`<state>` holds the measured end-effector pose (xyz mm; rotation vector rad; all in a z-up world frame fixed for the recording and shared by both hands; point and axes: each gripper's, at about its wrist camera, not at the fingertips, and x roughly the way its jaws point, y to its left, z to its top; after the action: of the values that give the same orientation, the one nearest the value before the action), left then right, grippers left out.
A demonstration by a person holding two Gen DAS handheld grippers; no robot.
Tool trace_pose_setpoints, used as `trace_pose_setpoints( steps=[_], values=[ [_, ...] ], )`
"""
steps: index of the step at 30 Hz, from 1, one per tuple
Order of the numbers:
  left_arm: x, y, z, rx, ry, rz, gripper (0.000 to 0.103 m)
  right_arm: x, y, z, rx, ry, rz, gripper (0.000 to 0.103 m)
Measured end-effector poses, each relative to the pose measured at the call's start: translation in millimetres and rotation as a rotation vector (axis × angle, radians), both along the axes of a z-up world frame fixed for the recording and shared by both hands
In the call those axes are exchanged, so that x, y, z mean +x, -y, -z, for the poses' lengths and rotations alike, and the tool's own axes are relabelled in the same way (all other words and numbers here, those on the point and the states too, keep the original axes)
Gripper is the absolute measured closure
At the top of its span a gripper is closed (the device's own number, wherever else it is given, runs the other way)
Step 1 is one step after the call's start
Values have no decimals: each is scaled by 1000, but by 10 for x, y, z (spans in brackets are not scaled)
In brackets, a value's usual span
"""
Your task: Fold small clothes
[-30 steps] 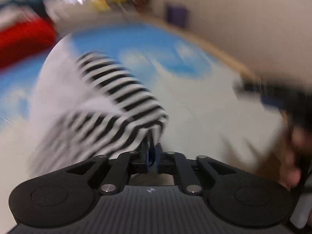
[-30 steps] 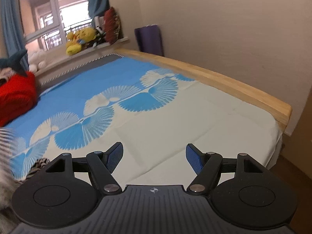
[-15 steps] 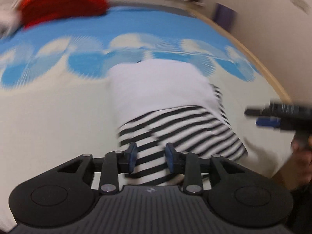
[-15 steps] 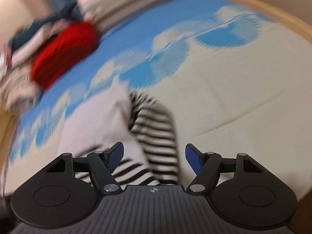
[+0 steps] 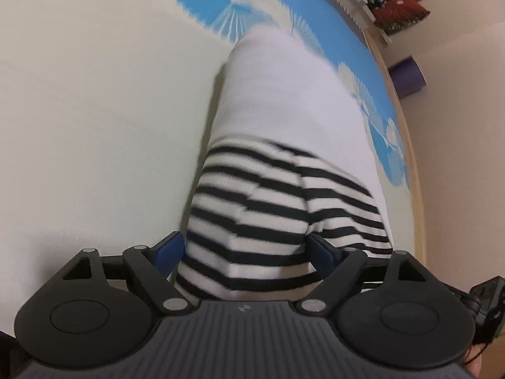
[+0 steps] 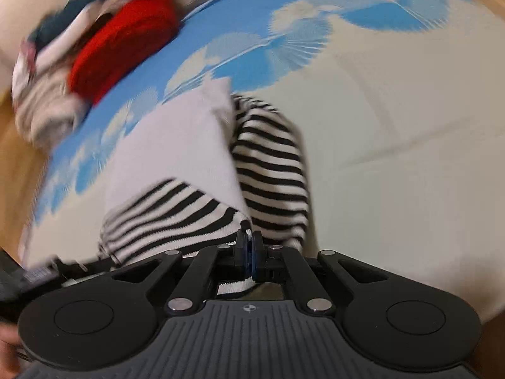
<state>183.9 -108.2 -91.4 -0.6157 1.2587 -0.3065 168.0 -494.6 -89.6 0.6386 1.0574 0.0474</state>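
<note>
Striped knit garment (image 6: pixel 176 218), soft folds

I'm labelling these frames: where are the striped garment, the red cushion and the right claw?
striped garment (image 5: pixel 268 208): left wrist view, striped panel.
red cushion (image 6: pixel 126 41): right wrist view, its middle.
right claw (image 6: pixel 249 246): right wrist view, between shut fingertips.

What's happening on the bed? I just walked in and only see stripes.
A person with two handheld grippers is folding a striped garment on the bed. The right gripper has its jaws pinched shut on a striped edge. The left gripper sits open, jaws either side of the striped end.
</note>
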Motion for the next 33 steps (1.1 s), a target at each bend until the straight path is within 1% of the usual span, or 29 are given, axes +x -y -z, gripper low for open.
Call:
trace_pose_setpoints(
  steps=[1,2,3,5,6,8,10,11,12,13,14,15,17,18,19,20,21,23,24,25,26,27,28,29,30,32,33],
  values=[
    [-11,23,47,16,-1,23,15,-22,44,12,3,-22,8,102],
    [-14,58,85,46,1,46,15,-32,40,51,-24,-61,1,103],
    [-26,101,101,90,9,74,15,-33,0,115,-65,-113,-21,103],
    [-31,177,69,142,39,122,15,-15,-123,252,-146,-203,-80,103],
    [-18,205,28,167,48,147,15,1,-173,280,-181,-224,-97,103],
    [68,236,-72,212,48,192,15,39,-238,251,-256,-234,-92,100],
    [222,208,-232,238,48,249,15,69,-241,116,-292,-178,-53,98],
    [290,175,-316,241,60,268,15,78,-222,25,-281,-130,-22,90],
    [375,129,-411,237,81,281,15,83,-195,-67,-254,-77,9,84],
    [471,65,-499,228,101,287,15,88,-171,-146,-225,-26,36,70],
    [577,-5,-574,216,115,285,15,98,-162,-218,-196,23,59,60],
    [677,-71,-623,200,124,278,15,108,-157,-268,-170,61,76,55],
    [918,-194,-671,147,131,247,15,186,-188,-291,-120,84,80,50],
    [1031,-228,-670,120,132,231,14,248,-239,-254,-100,72,68,47],
    [1140,-257,-633,101,133,219,14,315,-279,-197,-90,43,47,42],
    [1243,-268,-587,93,130,205,14,366,-339,-124,-96,-5,17,38],
    [1343,-273,-504,85,120,184,14,406,-419,-30,-123,-69,-19,37],
    [1486,-339,-302,26,71,121,14,438,-589,206,-220,-222,-100,37],
    [1530,-348,-199,-9,37,98,14,409,-637,313,-261,-277,-115,35],
    [1593,-306,-113,-29,0,85,14,393,-640,342,-272,-291,-105,32],
    [1645,-241,-44,-40,-18,81,14,411,-628,328,-264,-290,-94,35],
    [1686,-165,-15,-46,-12,96,14,421,-614,305,-252,-282,-90,38],
    [1723,-96,0,-41,1,115,14,439,-610,291,-241,-276,-85,45],
    [1734,-52,15,-36,9,123,14,451,-612,281,-231,-272,-83,54],
    [1757,1,39,-36,13,130,14,445,-636,262,-224,-268,-89,59],
    [1753,47,106,-49,12,138,14,457,-719,221,-236,-250,-113,76],
    [1774,65,136,-54,6,131,14,469,-755,200,-246,-242,-125,78]
  ],
)
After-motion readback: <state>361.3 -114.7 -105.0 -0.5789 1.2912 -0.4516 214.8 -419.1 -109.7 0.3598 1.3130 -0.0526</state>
